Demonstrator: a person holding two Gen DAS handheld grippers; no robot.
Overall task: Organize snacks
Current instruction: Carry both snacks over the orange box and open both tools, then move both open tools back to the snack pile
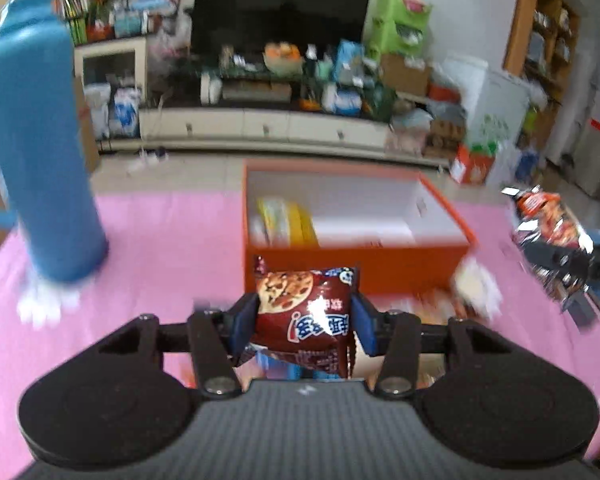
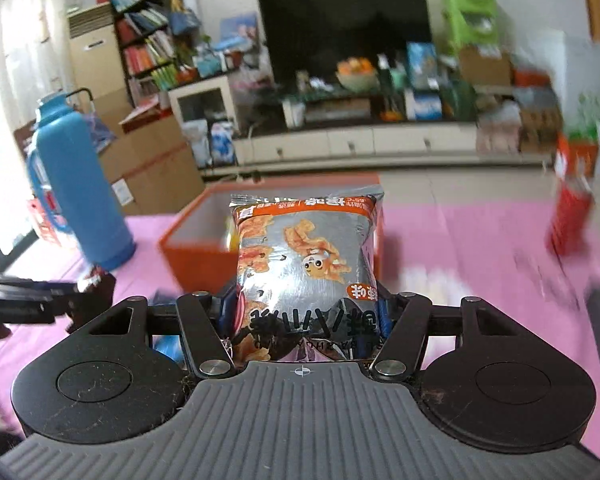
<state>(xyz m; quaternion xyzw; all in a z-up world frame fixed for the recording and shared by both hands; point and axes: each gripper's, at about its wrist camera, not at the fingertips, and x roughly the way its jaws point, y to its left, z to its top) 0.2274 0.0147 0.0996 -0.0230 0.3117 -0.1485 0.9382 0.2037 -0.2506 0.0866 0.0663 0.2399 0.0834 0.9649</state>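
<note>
Left gripper (image 1: 305, 322): jaws closed on a dark red cookie packet (image 1: 305, 312), blue pads pressing both sides, packet upright and clear of the pink table (image 1: 172, 240). Seen from the right wrist view, this gripper (image 2: 94, 288) sits at the left edge with the packet (image 2: 100, 280) at its tip.

Right gripper (image 2: 305, 316): jaws clamped on a silver-and-orange snack bag (image 2: 306, 256), print upside down, bag standing up between the pads. In the left wrist view the same gripper (image 1: 560, 268) and bag (image 1: 548, 220) appear at the right, above the table.

Orange box (image 1: 352, 264), white inside, open, on the table ahead of both grippers; a yellow packet (image 1: 284, 222) lies in its left part. Blurred snacks (image 1: 472, 288) lie just beside the box's near right corner.

Blue thermos (image 1: 40, 160) stands upright at the table's left. Red carton (image 2: 570, 208) stands at the right, blurred.
</note>
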